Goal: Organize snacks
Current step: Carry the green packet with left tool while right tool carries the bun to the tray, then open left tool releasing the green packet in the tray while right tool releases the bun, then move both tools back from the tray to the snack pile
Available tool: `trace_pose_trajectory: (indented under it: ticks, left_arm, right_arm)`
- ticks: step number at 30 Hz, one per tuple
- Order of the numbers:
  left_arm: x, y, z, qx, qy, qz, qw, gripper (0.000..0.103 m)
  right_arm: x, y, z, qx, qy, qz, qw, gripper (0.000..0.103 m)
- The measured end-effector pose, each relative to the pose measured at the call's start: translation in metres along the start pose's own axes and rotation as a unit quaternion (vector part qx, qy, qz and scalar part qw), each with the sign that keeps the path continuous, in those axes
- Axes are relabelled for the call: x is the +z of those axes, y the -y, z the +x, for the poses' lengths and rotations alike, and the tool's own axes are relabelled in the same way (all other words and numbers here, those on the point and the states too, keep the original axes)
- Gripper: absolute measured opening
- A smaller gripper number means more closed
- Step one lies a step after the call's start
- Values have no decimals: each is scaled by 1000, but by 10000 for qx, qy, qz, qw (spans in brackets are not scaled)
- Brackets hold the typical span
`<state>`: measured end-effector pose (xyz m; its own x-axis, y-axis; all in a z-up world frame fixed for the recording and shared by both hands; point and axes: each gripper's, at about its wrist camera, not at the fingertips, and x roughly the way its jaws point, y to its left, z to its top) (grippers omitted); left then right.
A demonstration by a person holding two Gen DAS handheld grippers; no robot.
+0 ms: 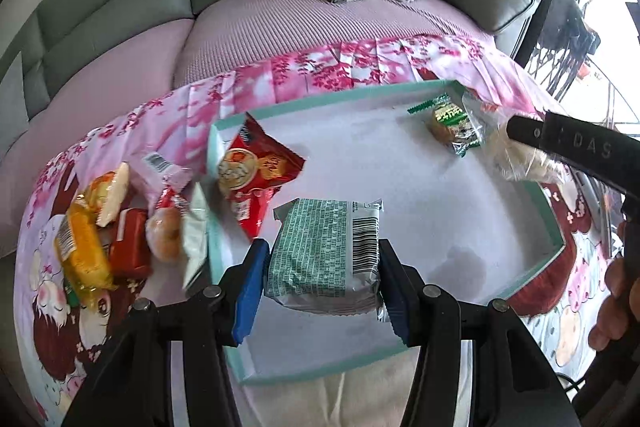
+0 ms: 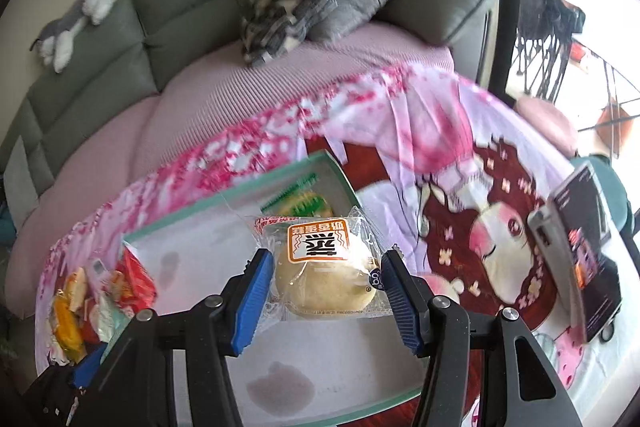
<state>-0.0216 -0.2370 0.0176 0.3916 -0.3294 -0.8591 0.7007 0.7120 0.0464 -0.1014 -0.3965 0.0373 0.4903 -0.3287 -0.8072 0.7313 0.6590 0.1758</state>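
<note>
The left gripper (image 1: 320, 283) is clamping a green-printed snack packet (image 1: 324, 255) over the near part of the teal-rimmed tray (image 1: 554, 227). The right gripper (image 2: 326, 291) is squeezing a clear-wrapped steamed cake (image 2: 324, 267) above the tray's far right corner, near a green-wrapped biscuit (image 1: 452, 127). A red cookie bag (image 1: 252, 171) is leaning on the tray's left wall.
</note>
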Motion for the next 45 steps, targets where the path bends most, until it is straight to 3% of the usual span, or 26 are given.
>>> trace_pose_trajectory:
  ticks: [6, 10, 21, 24, 27, 30, 32, 39, 45]
  left_arm:
    - [0, -2, 16, -77, -65, -76, 9999, 56]
    - [2, -4, 7, -188, 90, -96, 9997, 77]
    - [5, -24, -10, -72, 368, -421, 9984, 80]
    - [4, -40, -12, 149, 445, -738, 9962, 92]
    - [1, -63, -19, 593, 710, -1195, 9885, 96]
    - [-3, -85, -22, 994, 850, -1560, 9791, 97]
    - [-6, -99, -24, 1087, 865, -1836, 9731, 103]
    - [-17, -143, -28, 1387, 916, -2412, 9561, 103]
    - [-31, -178, -32, 1492, 864, -2900, 9414, 103]
  right_arm:
    - [-4, 4, 9, -78, -106, 38, 9999, 59]
    - [-3, 2, 8, -96, -109, -3, 9999, 61]
    - [0, -3, -2, 13, 1, -62, 10000, 61]
    - [0, -7, 1, 38, -77, -134, 9999, 68]
    - [-2, -12, 2, -31, -77, -230, 9997, 92]
    - [-3, -20, 2, -82, -20, -393, 9992, 103]
    - [-4, -25, 2, -52, -11, -498, 9987, 103]
    - [-8, -42, 1, -68, 68, -808, 9967, 103]
    - [-12, -57, -2, 207, 95, -898, 9957, 103]
